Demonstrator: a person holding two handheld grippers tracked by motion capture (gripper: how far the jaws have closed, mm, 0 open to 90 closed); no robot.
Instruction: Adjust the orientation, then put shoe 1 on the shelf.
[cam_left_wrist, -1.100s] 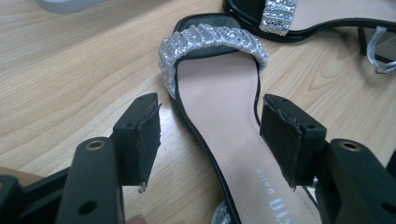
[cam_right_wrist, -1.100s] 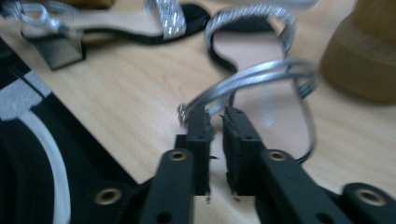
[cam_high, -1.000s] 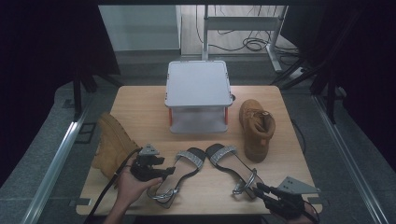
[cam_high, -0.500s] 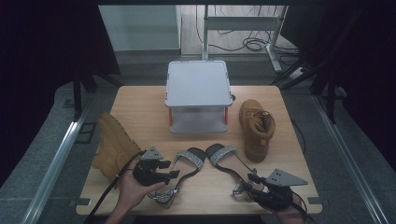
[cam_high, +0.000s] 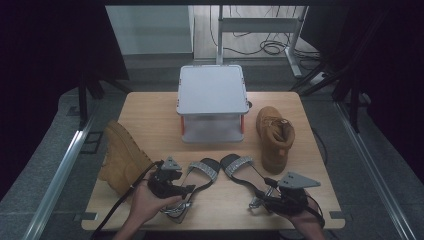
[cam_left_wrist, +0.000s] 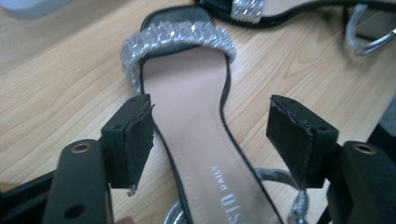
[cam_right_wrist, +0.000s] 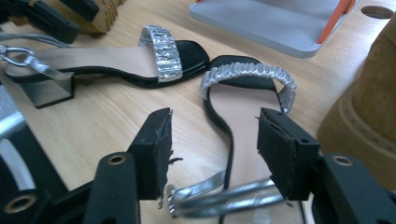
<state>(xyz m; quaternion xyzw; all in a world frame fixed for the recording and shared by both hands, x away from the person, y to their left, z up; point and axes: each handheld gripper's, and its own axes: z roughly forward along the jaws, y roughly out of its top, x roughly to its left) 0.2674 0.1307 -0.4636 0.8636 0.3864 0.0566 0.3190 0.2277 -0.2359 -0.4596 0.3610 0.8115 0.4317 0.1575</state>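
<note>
Now both tools' jaws have just been opening: my left tool (cam_left_wrist: 212, 140) straddles the left sandal (cam_left_wrist: 196, 135), my right tool (cam_right_wrist: 215, 154) the right sandal (cam_right_wrist: 243, 107), gripping neither on the worktop (cam_high: 150, 110). Light, stiff soles, floppy straps; I'd pinch the soles' edges.

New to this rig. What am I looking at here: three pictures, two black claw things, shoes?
No robot: a person holds a two-jaw hand tool in each hand. The high view looks down on the light wooden table from the person's side. The other two pictures come from cameras riding on the tools, looking along their black jaws.

On the table: a grey lidded plastic box with orange clips, two tan suede boots, one lying at the left and one upright at the right, and two black sandals with glittery silver straps.

The left claw stands open around the left sandal, pads apart from it. The right claw has just been opening; the right sandal and its silver ankle strap lie between the jaws, not gripped. Nothing is held.
</note>
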